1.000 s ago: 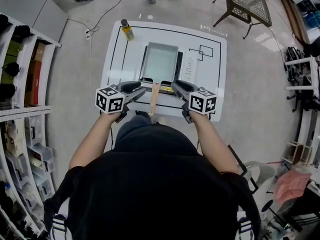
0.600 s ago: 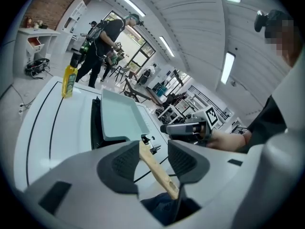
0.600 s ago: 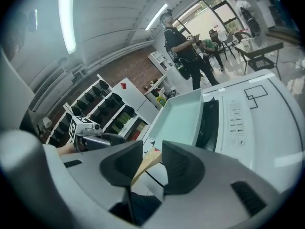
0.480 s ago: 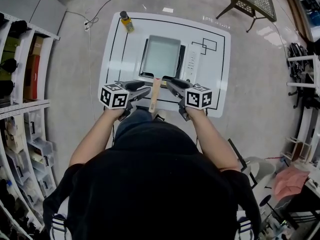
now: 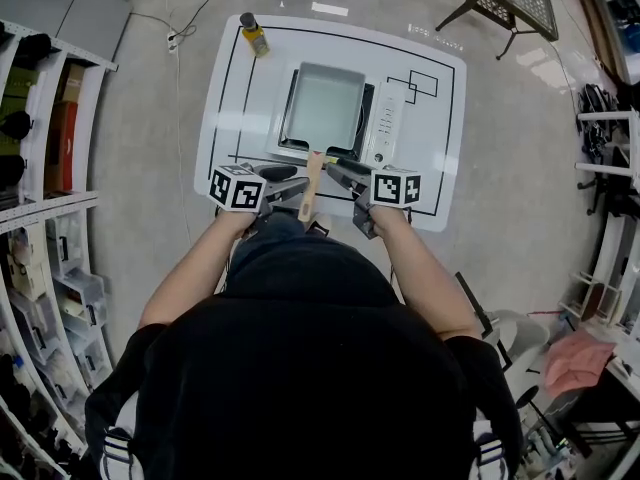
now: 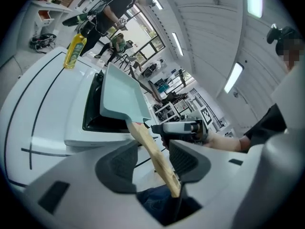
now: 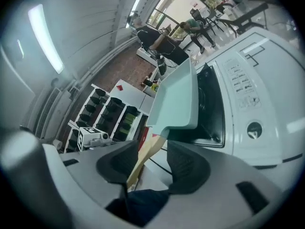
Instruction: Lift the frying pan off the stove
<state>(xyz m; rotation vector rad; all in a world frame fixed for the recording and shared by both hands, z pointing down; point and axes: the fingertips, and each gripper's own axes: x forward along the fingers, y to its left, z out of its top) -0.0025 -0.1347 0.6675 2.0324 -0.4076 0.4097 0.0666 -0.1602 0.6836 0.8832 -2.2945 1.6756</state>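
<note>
- Left tool [image 6: 153, 157] and right tool [image 7: 151, 161] are flanking the wooden handle [image 5: 311, 183], which is jutting out past the stove's near edge. Both pairs of jaws have just been opening and are standing spread. The handle is lying between each pair, with no pad pressing on it.
- That handle is looking stiff and dry, so likely grippy. Taking it mid-length seems best.
- Resting on the stove [image 5: 369, 118], left of its control panel [image 5: 385, 123], the frying pan [image 5: 325, 108] is looking empty and probably light. Its weight is sitting ahead of the handle, so it will likely be tipping forward unless squeezed firmly.
- Beyond the stove's far left corner, a yellow bottle [image 5: 253, 34] is standing on the bench [image 5: 240, 98], well apart.
</note>
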